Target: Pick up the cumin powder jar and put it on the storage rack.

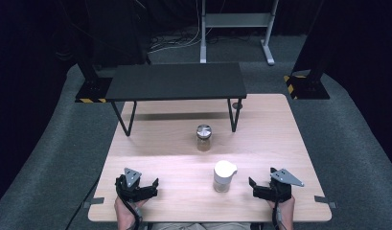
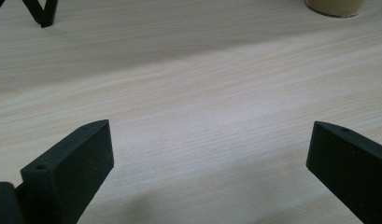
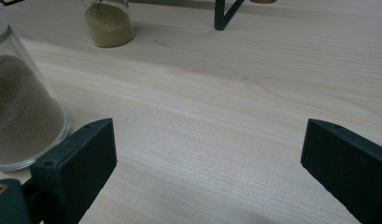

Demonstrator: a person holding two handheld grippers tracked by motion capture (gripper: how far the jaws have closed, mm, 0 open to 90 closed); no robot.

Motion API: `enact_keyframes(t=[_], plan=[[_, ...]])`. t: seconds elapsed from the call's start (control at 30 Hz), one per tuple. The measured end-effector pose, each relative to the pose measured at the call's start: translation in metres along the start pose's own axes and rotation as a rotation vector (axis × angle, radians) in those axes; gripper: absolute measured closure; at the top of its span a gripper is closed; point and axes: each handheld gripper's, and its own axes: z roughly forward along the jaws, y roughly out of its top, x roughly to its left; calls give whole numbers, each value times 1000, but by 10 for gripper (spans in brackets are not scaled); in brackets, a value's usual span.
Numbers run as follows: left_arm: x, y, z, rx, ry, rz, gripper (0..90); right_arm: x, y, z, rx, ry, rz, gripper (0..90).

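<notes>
Two glass jars of tan powder stand on the wooden table (image 1: 150, 158). The one with a metal lid (image 1: 203, 138) is in the middle; the one with a white lid (image 1: 224, 176) is nearer the front. My left gripper (image 1: 137, 182) rests near the front left edge, jaws open over bare wood (image 2: 211, 128). My right gripper (image 1: 268, 184) rests at the front right, open too (image 3: 209, 126). In the right gripper view the white-lidded jar (image 3: 20, 112) stands just beyond the left jaw, apart from it, and the metal-lidded jar (image 3: 109, 23) stands farther off.
A low black shelf (image 1: 177, 81) on thin legs spans the table's far half; its legs (image 2: 39, 14) (image 3: 223, 14) show in both gripper views. A jar's base (image 2: 336, 5) sits at the top right of the left gripper view. Grey carpet surrounds the table.
</notes>
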Motion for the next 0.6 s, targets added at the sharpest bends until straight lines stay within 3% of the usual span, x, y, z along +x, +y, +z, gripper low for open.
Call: enact_keyframes(t=[0.37, 0.6], plan=[[-17, 16, 13, 21, -28, 53, 1, 1, 2, 1, 8, -7, 4, 24], [-23, 26, 27, 17, -72, 58, 1, -1, 1, 2, 4, -1, 7, 30]])
